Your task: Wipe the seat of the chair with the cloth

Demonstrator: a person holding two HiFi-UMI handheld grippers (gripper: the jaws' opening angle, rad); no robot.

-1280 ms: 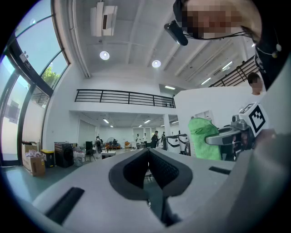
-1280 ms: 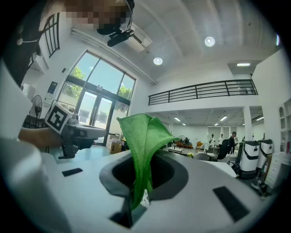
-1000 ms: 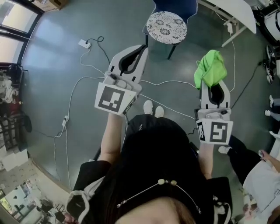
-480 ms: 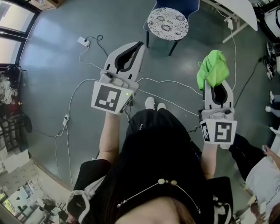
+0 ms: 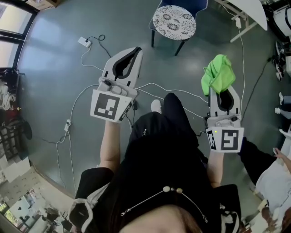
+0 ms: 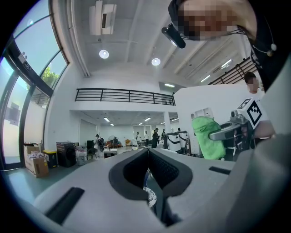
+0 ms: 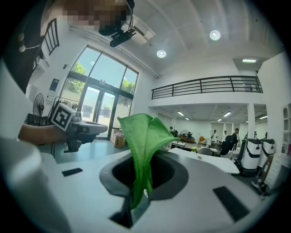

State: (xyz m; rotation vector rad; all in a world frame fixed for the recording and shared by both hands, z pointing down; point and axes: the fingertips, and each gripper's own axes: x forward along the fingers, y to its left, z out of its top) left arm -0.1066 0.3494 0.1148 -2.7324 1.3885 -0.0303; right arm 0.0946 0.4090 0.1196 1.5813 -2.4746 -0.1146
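The chair (image 5: 173, 21) stands ahead on the grey floor, with a round, white-patterned seat and a blue backrest (image 5: 183, 3). Both grippers are held in the air short of it. My right gripper (image 5: 221, 87) is shut on the green cloth (image 5: 218, 73), which bunches up over its tips. In the right gripper view the cloth (image 7: 144, 141) rises from between the jaws of the right gripper (image 7: 144, 159). My left gripper (image 5: 135, 51) is shut with nothing in it. In the left gripper view, the left gripper (image 6: 148, 152) shows the patterned seat (image 6: 150, 196) through its gap.
White cables (image 5: 173, 98) and a power strip (image 5: 84, 43) lie on the floor between me and the chair. A white table (image 5: 248, 11) stands right of the chair. Another person (image 5: 273, 175) sits at the right edge. Windows (image 5: 11, 32) run along the left.
My right leg has swung forward in a step. The left gripper has drifted a little left and the right gripper slightly down. The cloth stays gripped.
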